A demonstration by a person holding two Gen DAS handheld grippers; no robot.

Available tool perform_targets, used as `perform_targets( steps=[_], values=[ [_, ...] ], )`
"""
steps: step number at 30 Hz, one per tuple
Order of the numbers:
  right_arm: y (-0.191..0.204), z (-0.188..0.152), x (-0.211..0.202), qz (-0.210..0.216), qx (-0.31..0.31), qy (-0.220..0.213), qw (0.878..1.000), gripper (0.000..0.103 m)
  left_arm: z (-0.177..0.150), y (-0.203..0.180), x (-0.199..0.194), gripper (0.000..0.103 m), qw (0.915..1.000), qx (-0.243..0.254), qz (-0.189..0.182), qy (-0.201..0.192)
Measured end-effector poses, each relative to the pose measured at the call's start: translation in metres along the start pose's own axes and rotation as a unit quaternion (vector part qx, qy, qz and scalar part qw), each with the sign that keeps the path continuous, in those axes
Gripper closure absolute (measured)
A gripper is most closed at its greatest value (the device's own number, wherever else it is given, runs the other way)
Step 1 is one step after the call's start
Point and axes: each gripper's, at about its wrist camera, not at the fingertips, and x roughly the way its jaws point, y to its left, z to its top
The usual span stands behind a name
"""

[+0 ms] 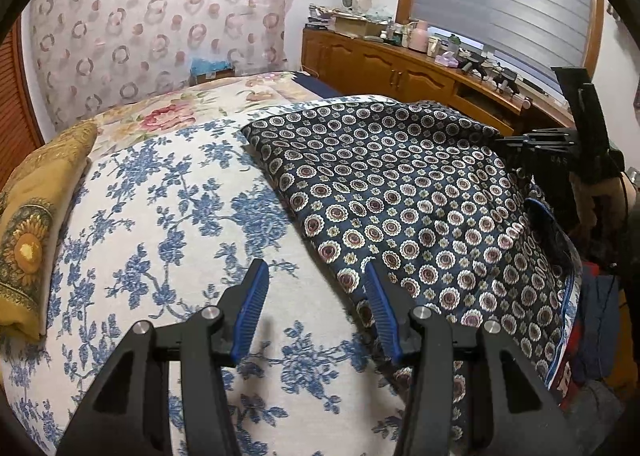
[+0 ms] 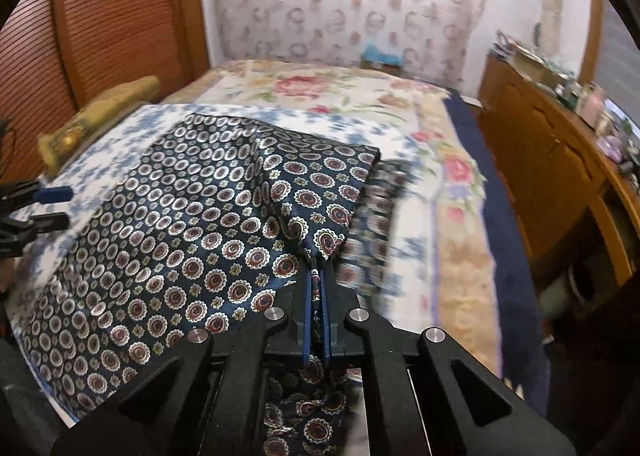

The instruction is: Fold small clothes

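Navy medallion-print cloth (image 2: 192,224) lies on the floral bed (image 1: 168,216); right tool (image 2: 317,276), angled downward, clamps its corner; left tool (image 1: 316,272) hovers apart, empty.

Navy scarf (image 1: 400,184) with cream-ringed maroon medallions; white bedsheet (image 1: 168,208) with blue floral sprigs; mustard yellow sunflower-print cloth (image 1: 32,232); cream quilt (image 2: 340,92) with pink roses; black tools, blue pads (image 1: 250,308).

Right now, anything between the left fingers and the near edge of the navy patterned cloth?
Nothing visible. The left gripper is open over the blue floral sheet, one finger already at the navy patterned cloth. The right gripper is shut on its other corner.
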Motion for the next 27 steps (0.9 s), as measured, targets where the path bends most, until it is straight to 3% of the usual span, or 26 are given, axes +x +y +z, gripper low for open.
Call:
perform_targets(
  steps=[3,5,7,16,23,27],
  values=[
    [-0.006,-0.004,-0.005,-0.012,0.004,-0.004,1.000,0.090,0.000,-0.005,0.003,0.054,1.0000,0.006,-0.001,0.003],
    [-0.008,-0.001,-0.006,-0.020,0.013,-0.009,1.000,0.073,-0.001,-0.007,0.005,0.054,0.9999,0.009,0.000,0.007],
    [-0.011,0.006,-0.006,-0.014,0.022,-0.020,0.999,0.067,-0.001,-0.008,0.008,0.054,0.9998,0.012,0.003,0.013],
    [0.005,0.028,0.007,0.006,0.019,-0.021,1.000,0.065,-0.008,-0.012,0.014,0.054,0.9993,0.017,0.007,0.034],
    [0.050,-0.017,-0.007,-0.006,-0.039,0.031,0.999,0.065,-0.013,-0.020,0.015,0.054,0.9989,0.025,-0.001,0.040],
    [0.047,-0.053,-0.016,-0.054,-0.041,0.078,0.995,0.065,-0.017,-0.023,0.011,0.054,0.9988,0.027,-0.007,0.040]
  ],
)
